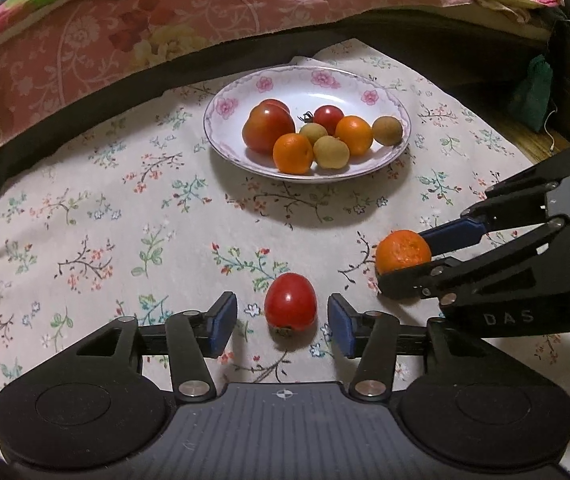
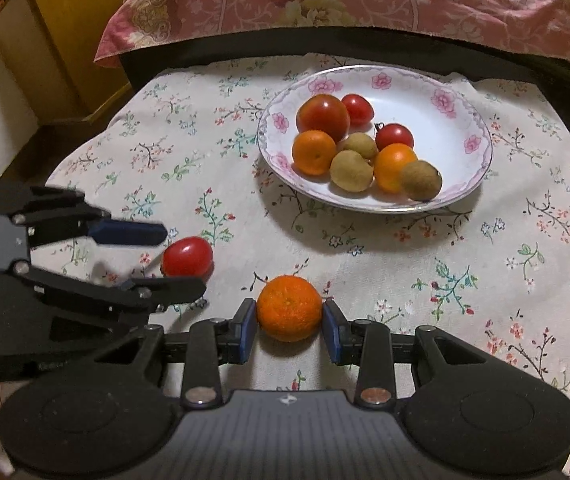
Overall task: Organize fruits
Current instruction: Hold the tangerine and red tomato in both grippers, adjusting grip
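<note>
A red tomato (image 1: pixel 290 305) lies on the floral tablecloth between the open fingers of my left gripper (image 1: pixel 283 322), with gaps on both sides. It also shows in the right wrist view (image 2: pixel 187 257), with the left gripper (image 2: pixel 173 258) around it. My right gripper (image 2: pixel 289 322) is shut on an orange tangerine (image 2: pixel 289 307) that rests on the cloth. The tangerine (image 1: pixel 403 251) and right gripper (image 1: pixel 405 258) also show in the left wrist view. A white flowered plate (image 1: pixel 385 92) (image 2: pixel 445 120) behind holds several tomatoes, tangerines and brown longans.
A floral cloth (image 1: pixel 125 220) covers the small table. A bed with pink bedding (image 1: pixel 125 32) runs along the far edge. A yellow cabinet (image 2: pixel 57 28) stands at the far left in the right wrist view. A green bag (image 1: pixel 531 92) hangs at the far right.
</note>
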`<state>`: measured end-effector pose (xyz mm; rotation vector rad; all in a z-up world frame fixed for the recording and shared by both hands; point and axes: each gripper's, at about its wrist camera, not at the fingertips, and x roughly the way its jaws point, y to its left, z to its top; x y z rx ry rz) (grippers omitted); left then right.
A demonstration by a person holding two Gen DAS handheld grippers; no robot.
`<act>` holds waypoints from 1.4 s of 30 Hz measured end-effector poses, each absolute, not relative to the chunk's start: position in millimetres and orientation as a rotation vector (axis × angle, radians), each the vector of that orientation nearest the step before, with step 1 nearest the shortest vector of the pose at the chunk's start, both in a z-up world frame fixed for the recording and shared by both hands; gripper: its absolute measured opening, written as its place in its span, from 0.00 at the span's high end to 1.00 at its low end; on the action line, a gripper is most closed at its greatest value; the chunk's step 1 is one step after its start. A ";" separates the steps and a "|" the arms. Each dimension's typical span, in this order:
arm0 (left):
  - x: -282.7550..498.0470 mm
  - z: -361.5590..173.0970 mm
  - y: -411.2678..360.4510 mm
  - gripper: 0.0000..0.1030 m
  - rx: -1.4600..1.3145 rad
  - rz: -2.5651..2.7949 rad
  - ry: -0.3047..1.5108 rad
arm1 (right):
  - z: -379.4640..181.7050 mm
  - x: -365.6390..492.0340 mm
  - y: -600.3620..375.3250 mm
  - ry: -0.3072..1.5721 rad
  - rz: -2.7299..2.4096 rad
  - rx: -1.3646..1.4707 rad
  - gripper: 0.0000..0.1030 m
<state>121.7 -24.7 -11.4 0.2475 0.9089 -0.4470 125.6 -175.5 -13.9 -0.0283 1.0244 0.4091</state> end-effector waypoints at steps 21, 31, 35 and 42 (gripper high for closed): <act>124.4 -17.7 -28.8 0.63 0.261 -0.478 0.917 | -9.8 127.0 -178.2 1.017 0.401 -0.027 0.66; 121.9 -19.6 -23.3 0.52 0.252 -0.470 0.932 | -12.5 127.4 -177.5 1.022 0.395 -0.029 0.62; 123.2 -18.2 -24.8 0.43 0.258 -0.468 0.916 | -12.1 128.4 -177.2 1.020 0.393 -0.030 0.61; 125.4 -22.2 -26.0 0.55 0.249 -0.477 0.927 | -13.0 127.7 -178.1 1.007 0.403 -0.036 0.61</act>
